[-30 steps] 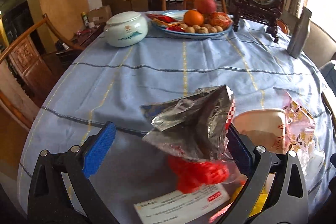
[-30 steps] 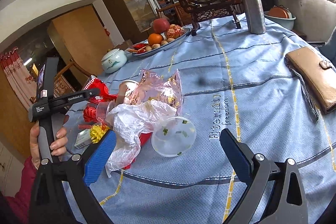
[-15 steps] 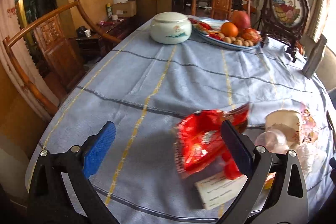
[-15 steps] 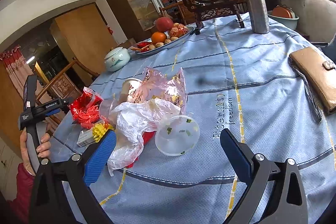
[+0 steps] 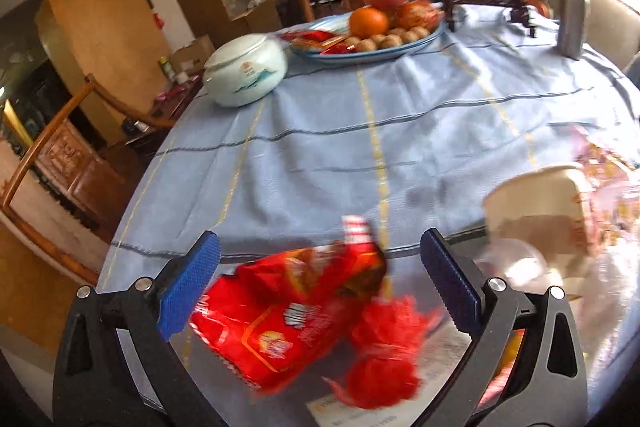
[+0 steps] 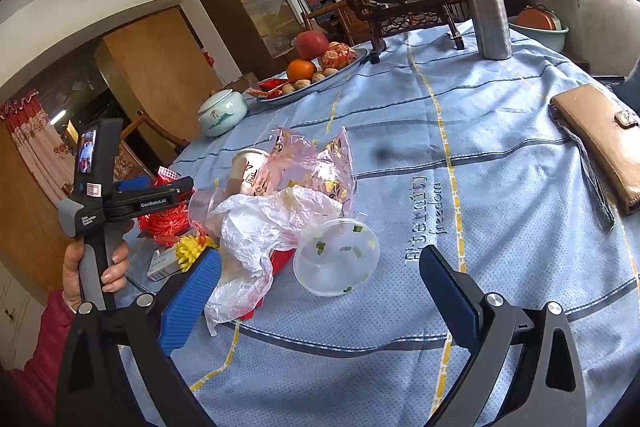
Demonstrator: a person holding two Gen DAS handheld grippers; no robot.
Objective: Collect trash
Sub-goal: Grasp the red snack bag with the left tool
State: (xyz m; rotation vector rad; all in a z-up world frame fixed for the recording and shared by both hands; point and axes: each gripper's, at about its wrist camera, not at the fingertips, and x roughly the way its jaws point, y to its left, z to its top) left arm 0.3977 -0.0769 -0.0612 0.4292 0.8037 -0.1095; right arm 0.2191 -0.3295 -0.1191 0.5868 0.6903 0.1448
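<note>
I find the trash heaped in one pile at the near edge of the table (image 6: 500, 155), apparently gathered for removal: a red snack bag (image 5: 288, 311), a paper cup (image 5: 536, 203), a white plastic bag (image 6: 256, 227) and a clear lid (image 6: 336, 259). My left gripper (image 5: 320, 287) stands wide open astride the snack bag, gripping nothing. My right gripper (image 6: 320, 299) is equally wide, empty, just short of the lid.

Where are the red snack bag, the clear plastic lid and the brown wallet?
red snack bag (image 5: 276, 331), left wrist view, middle of its front.
clear plastic lid (image 6: 336, 259), right wrist view, its centre.
brown wallet (image 6: 600, 143), right wrist view, its top face.
</note>
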